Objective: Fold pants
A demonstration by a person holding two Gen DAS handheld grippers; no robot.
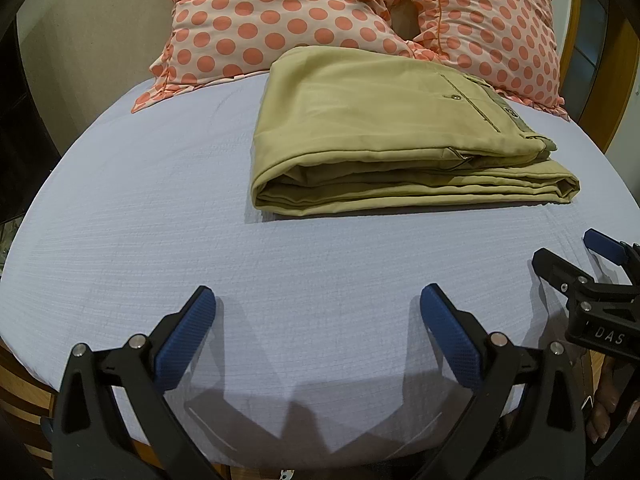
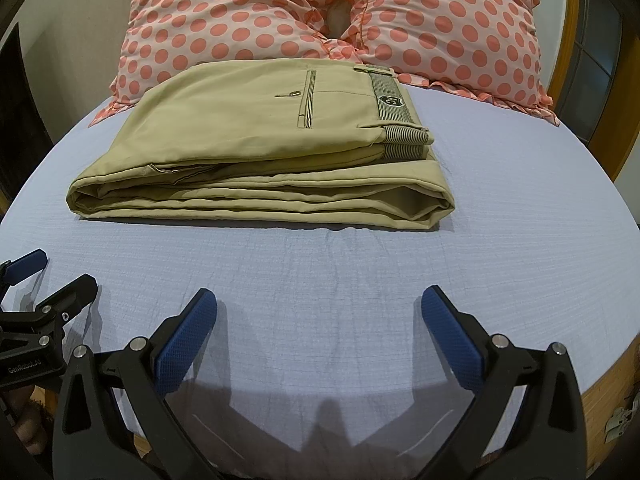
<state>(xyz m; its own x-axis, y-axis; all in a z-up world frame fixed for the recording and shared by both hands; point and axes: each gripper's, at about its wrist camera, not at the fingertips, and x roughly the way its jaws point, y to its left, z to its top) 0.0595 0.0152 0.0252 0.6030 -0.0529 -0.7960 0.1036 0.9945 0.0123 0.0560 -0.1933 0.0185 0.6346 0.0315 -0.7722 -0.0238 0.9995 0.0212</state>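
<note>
We hold our left gripper (image 1: pixel 318 308) low over the near edge of the bed, its blue-padded fingers (image 1: pixel 186 340) spread wide with nothing between them. Our right gripper (image 2: pixel 319 308) sits just beside it, likewise splayed and empty, hovering above the pale lavender textured bedsheet (image 2: pixel 520 240).

Ahead of both, in the middle of the sheet and well apart from our fingertips, lie the khaki cotton pants (image 2: pixel 248 148). They rest as a flat rectangular stack of several layers, the striped inner waistband (image 2: pixel 390 98) turned up on the right end and a buttoned welt pocket (image 2: pixel 308 100) on top. Their far edge lies close to the two salmon polka-dot pillows (image 2: pixel 248 20) at the head of the bed; we cannot tell whether it touches them.

We judge the folding essentially finished. The cloth looks light and soft, with enough body to keep a crease yet limp enough to sag and unfold if lifted from one corner. The layers would probably slide over one another. If we had to move the stack, we would pinch the rounded folded edge facing us, one gripper toward each end, catching every layer together, or slip fingers under both short ends and lift evenly.
</note>
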